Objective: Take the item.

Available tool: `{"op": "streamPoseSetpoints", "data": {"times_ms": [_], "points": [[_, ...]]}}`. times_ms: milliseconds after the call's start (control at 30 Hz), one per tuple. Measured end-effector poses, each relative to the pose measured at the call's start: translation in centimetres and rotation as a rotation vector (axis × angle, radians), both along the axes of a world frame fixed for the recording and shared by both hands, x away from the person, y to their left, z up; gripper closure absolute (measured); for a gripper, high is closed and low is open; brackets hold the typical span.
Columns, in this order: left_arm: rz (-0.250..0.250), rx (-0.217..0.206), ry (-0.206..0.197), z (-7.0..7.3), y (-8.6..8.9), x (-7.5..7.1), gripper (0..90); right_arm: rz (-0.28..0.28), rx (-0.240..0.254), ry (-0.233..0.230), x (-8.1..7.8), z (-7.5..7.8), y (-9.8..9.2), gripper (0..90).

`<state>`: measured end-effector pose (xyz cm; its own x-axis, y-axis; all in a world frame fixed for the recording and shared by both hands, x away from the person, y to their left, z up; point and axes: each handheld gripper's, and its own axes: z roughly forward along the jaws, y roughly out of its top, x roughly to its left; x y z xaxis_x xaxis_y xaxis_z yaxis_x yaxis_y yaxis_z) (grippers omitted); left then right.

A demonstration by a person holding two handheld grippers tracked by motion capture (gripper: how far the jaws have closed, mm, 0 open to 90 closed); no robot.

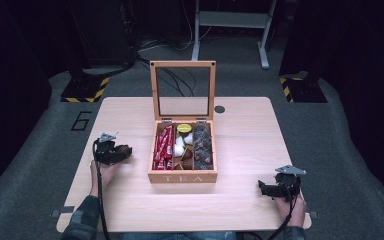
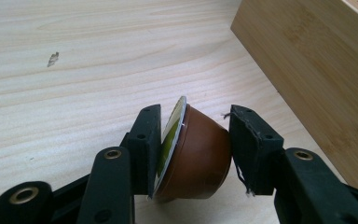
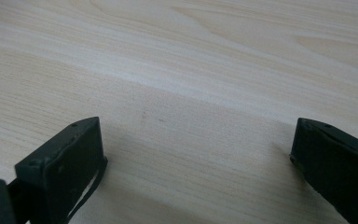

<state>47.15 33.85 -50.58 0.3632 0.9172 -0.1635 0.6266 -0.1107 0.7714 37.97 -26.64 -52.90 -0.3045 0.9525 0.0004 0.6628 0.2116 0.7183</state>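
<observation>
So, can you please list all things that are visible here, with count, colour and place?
table: one, light wood, centre.
tea box: one, wooden, mid-table, glass lid upright.
red sachets: several, red, box's left compartment.
capsules: several, brown, white and yellow-topped, middle compartment.
dark packets: several, dark patterned, right compartment.
brown capsule: one, brown with green foil lid, between the left gripper's jaws, beside the box.
black disc: one, on the table behind the box.
left gripper: black, shut on the capsule.
right gripper: black, open, over bare table.
</observation>
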Motion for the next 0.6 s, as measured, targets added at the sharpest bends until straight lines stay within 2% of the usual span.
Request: {"op": "streamPoseSetpoints", "data": {"times_ms": [100, 133, 200, 233, 333, 367, 433, 467, 533, 600], "points": [[0.004, -0.037, -0.006, 0.2, 0.3, -0.3, 50.3, -0.005, 0.002, 0.000, 0.0, 0.0, 0.0, 1.9], [-0.005, -0.047, -0.001, 0.4, 0.5, -0.5, 43.2, 0.000, -0.001, 0.003, 0.0, 0.0, 0.0, 1.9], [-0.013, -0.053, 0.000, 0.5, 0.5, -0.6, 41.4, -0.002, 0.000, 0.000, 0.0, 0.0, 0.0, 1.9], [-0.022, -0.050, -0.005, 0.9, 0.5, -0.8, 36.0, -0.004, 0.001, 0.001, 0.0, 0.0, 0.0, 1.9], [-0.029, -0.060, -0.009, 1.3, 0.5, -1.1, 31.4, -0.002, 0.000, 0.001, 0.0, 0.0, 0.0, 1.9], [-0.032, -0.067, -0.024, 1.7, 0.4, -1.5, 27.5, 0.002, -0.004, -0.001, 0.0, 0.0, 0.0, 1.8], [-0.037, -0.065, -0.029, 1.9, 0.4, -1.6, 25.7, -0.003, 0.001, 0.001, 0.0, 0.0, 0.0, 1.9], [-0.038, -0.064, -0.048, 2.2, 0.3, -2.0, 22.7, -0.004, 0.000, 0.002, 0.0, 0.0, 0.0, 1.9], [-0.041, -0.060, -0.049, 2.5, 0.3, -2.2, 19.9, -0.004, 0.002, 0.000, 0.0, 0.0, 0.0, 1.9], [-0.044, -0.050, -0.072, 2.8, 0.3, -2.8, 19.4, 0.001, 0.000, 0.002, 0.0, 0.0, 0.0, 1.8]]}}
